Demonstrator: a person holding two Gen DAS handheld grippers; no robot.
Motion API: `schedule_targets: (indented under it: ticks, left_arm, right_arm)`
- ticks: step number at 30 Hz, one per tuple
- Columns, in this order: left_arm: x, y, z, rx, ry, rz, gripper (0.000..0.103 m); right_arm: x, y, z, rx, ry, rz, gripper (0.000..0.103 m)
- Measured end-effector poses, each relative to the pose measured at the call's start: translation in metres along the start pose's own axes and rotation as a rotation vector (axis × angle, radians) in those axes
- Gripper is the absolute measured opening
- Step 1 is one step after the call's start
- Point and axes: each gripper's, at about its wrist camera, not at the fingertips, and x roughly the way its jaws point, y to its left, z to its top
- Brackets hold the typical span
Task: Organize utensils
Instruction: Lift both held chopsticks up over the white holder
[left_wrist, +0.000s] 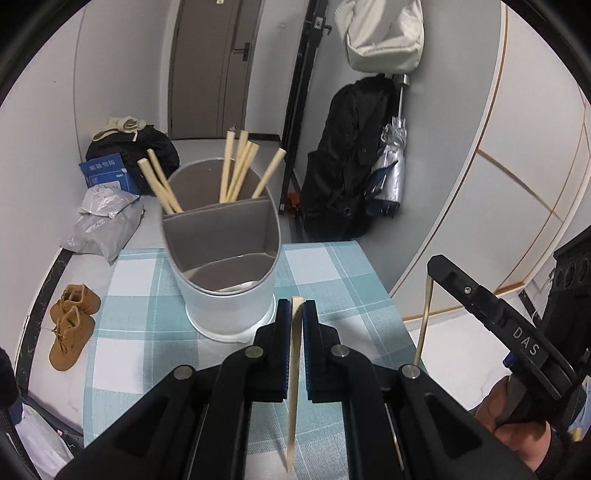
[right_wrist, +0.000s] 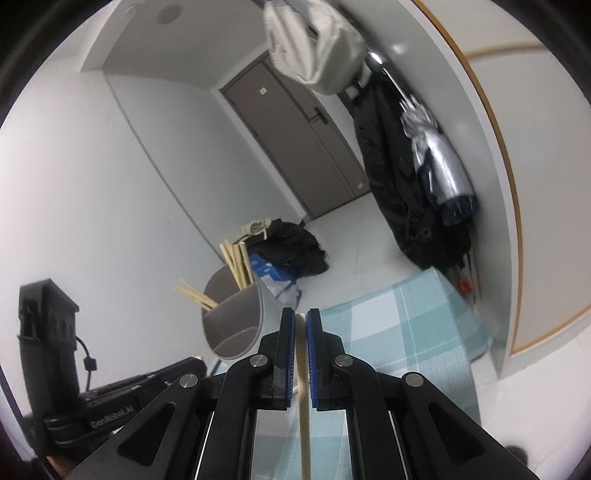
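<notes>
"DAS" is printed on the right hand-held gripper (left_wrist: 430, 266), "GenRobot.AI" on the left hand-held gripper (left_wrist: 294, 308); each is clamped on a chopstick (left_wrist: 294, 369) beside the holder (left_wrist: 225, 266).

Pale wooden chopsticks (left_wrist: 236, 166) stand tilted in the grey divided holder's (left_wrist: 221, 254) rear compartment on the checked cloth.

Pale wooden chopsticks (left_wrist: 236, 166); grey holder (left_wrist: 225, 254); teal-and-white checked tablecloth (left_wrist: 343, 288); tan shoes (left_wrist: 72, 325)
</notes>
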Motion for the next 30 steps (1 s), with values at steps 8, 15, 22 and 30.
schedule_targets:
  ticks: [8,15,22,30]
  left_arm:
    - [-0.010,0.011,-0.008,-0.027,0.007,0.010,0.002]
    - [-0.018,0.026,-0.014,-0.049,0.016,0.010,0.002]
    - [-0.030,0.032,-0.013,-0.022,0.025,-0.018,0.002]
    - [-0.050,0.037,-0.005,0.003,0.002,-0.032,0.001]
  right_arm:
    - [-0.015,0.028,-0.006,-0.059,-0.024,-0.003,0.006]
    - [-0.025,0.053,-0.012,-0.128,-0.046,-0.014,0.006]
    - [-0.031,0.078,-0.014,-0.188,-0.086,0.000,0.006]
    - [-0.027,0.094,-0.010,-0.220,-0.108,-0.006,0.006]
